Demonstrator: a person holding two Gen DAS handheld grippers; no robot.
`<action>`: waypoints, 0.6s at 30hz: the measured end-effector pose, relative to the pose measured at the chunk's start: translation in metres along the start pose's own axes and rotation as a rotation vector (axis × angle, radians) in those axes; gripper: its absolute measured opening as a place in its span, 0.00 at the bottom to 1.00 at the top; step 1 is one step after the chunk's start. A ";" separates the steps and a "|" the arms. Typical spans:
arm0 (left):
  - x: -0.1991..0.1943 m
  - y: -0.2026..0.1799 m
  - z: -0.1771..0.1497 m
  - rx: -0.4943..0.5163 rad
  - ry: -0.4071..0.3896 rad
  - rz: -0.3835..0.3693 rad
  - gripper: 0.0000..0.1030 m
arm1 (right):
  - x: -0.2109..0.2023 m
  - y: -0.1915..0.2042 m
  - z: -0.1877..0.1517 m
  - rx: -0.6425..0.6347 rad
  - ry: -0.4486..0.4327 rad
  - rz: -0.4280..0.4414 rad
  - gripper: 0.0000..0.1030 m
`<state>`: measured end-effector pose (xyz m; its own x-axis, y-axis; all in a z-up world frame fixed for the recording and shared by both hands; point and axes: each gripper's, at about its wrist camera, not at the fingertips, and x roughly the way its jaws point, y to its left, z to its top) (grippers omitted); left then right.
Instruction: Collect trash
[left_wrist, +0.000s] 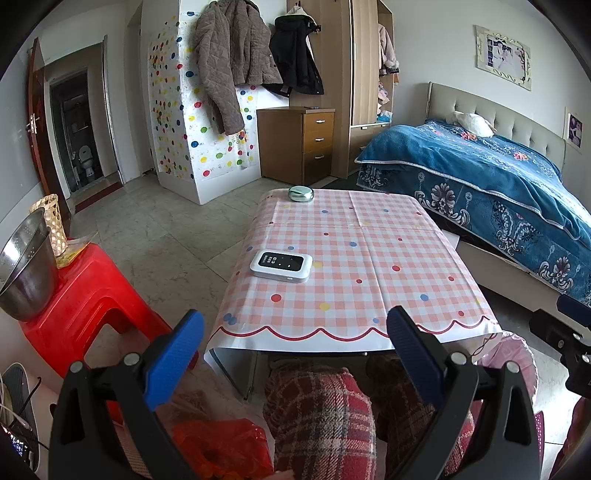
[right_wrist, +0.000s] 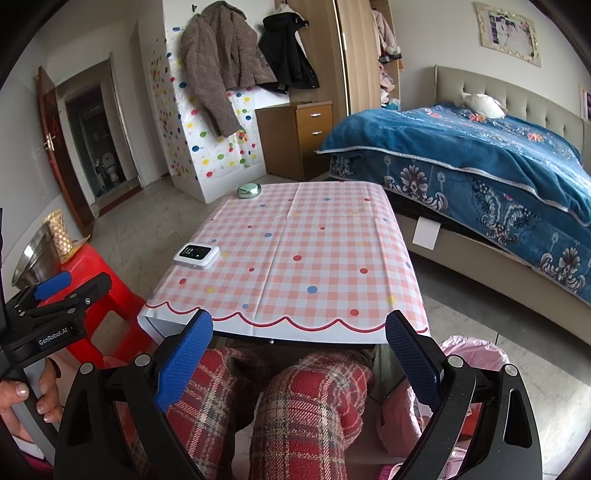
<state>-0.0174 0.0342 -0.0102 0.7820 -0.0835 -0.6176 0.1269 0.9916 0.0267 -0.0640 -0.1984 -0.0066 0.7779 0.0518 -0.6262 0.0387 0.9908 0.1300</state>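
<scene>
Bedroom floor tiles stretch past a low table (right_wrist: 332, 236) covered in a pink checked cloth, with a blue-covered bed (right_wrist: 480, 158) just beside it on the right and a red stool (left_wrist: 92, 295) carrying a steel bowl (left_wrist: 26, 273) on the left. On the cloth lie only a small white device (left_wrist: 281, 266) near the left edge and a green round tin (left_wrist: 300, 193) at the far corner; neither reads as trash, and no scrap or wrapper shows on the tabletop. A pink bag (right_wrist: 469, 373) sits on the floor by the person's right knee, probably the place where trash goes, and a red plastic bag (left_wrist: 221, 446) lies low on the left, partly hidden, so whether it is trash cannot be told. The left gripper (left_wrist: 295, 350) and the right gripper (right_wrist: 299, 350) both hover above the person's plaid-trousered lap at the near table edge, jaws spread wide, holding nothing. Judging from this, the task is either at its very start or already past the tabletop. The next move calls for finding a piece of trash, likely down toward the floor, and bringing one set of spread jaws around it.
</scene>
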 end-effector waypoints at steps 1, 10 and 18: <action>0.000 0.000 0.001 0.000 0.000 0.001 0.93 | -0.001 0.000 -0.001 0.001 0.000 0.000 0.91; 0.000 0.000 0.001 -0.001 0.001 0.000 0.93 | -0.001 -0.001 0.000 0.000 0.001 0.000 0.91; 0.001 0.002 -0.001 -0.002 0.005 0.005 0.93 | -0.001 -0.001 -0.001 0.002 0.002 -0.001 0.91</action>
<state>-0.0171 0.0365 -0.0113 0.7798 -0.0780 -0.6211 0.1216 0.9922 0.0281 -0.0655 -0.1989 -0.0073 0.7764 0.0512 -0.6281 0.0408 0.9905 0.1312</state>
